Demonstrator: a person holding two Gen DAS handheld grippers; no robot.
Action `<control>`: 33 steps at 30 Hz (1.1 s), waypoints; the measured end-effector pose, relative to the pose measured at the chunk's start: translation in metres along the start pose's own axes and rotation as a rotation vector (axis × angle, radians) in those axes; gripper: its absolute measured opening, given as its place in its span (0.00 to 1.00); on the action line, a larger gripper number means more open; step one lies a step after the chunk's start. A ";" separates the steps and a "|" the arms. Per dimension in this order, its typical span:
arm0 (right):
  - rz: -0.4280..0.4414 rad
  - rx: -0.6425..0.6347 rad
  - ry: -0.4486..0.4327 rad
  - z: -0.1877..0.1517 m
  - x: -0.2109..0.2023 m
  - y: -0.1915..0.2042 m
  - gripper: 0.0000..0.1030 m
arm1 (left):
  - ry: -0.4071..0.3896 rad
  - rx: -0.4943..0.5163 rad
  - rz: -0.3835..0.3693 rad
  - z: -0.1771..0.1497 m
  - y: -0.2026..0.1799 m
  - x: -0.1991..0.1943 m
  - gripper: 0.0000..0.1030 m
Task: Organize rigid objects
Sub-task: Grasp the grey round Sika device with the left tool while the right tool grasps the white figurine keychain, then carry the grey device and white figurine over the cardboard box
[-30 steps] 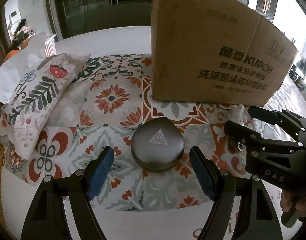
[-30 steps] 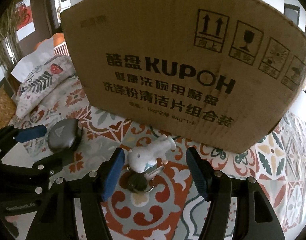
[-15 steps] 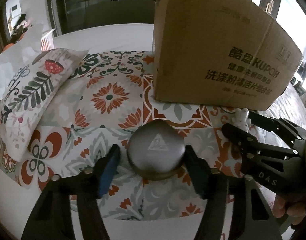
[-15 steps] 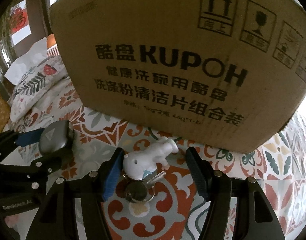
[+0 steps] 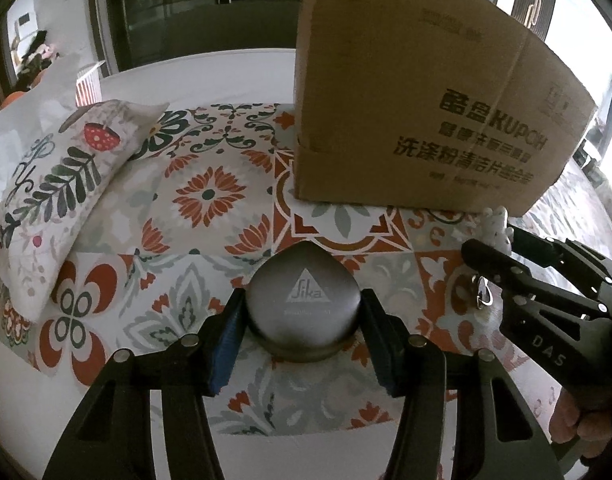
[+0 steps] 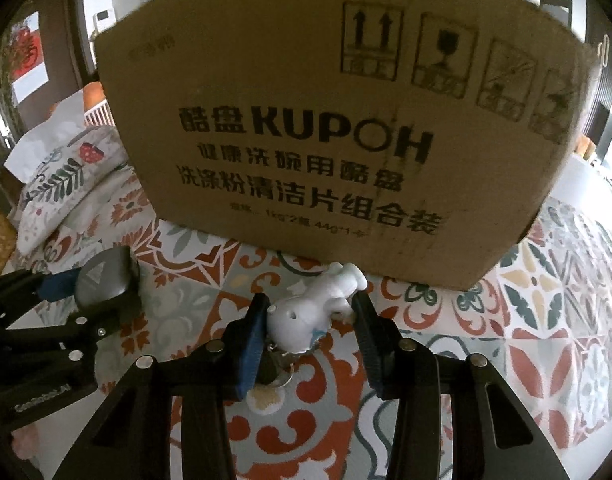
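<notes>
left wrist view: the left gripper [image 5: 304, 330] is clamped on the grey sika case [image 5: 304, 304], on the patterned cloth [image 5: 210, 200] in front of the cardboard box [image 5: 425, 92], a pillow [image 5: 50, 200] at the cloth's left edge.

right wrist view: the right gripper [image 6: 311, 322] pinches the white figurine [image 6: 309, 308] with keys [image 6: 276, 368], just before the box.

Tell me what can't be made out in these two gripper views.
- Inside of the cardboard box: both views show only its outer walls.
- Keys under the white figurine: right view, mostly hidden by figurine and gripper finger.
- Small print below the gray case's logo: left view, blurred.
</notes>
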State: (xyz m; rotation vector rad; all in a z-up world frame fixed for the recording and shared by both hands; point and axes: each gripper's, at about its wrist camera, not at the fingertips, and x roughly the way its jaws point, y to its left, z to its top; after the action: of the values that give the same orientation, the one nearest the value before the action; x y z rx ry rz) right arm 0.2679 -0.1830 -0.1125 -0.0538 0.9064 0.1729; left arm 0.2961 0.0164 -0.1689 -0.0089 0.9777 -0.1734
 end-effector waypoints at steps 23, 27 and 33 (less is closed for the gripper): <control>-0.017 0.037 -0.120 -0.006 -0.086 -0.020 0.42 | -0.136 0.045 -0.018 0.005 -0.033 -0.066 0.53; -0.026 0.039 -0.143 -0.002 -0.100 -0.022 0.42 | -0.158 0.053 -0.020 0.009 -0.036 -0.080 0.53; -0.032 0.041 -0.183 0.005 -0.119 -0.019 0.42 | -0.188 0.050 -0.027 0.016 -0.041 -0.099 0.53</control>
State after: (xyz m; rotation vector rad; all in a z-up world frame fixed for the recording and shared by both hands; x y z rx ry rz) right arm 0.2033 -0.2159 -0.0163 -0.0144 0.7262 0.1268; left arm 0.2500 -0.0101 -0.0748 0.0071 0.7857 -0.2181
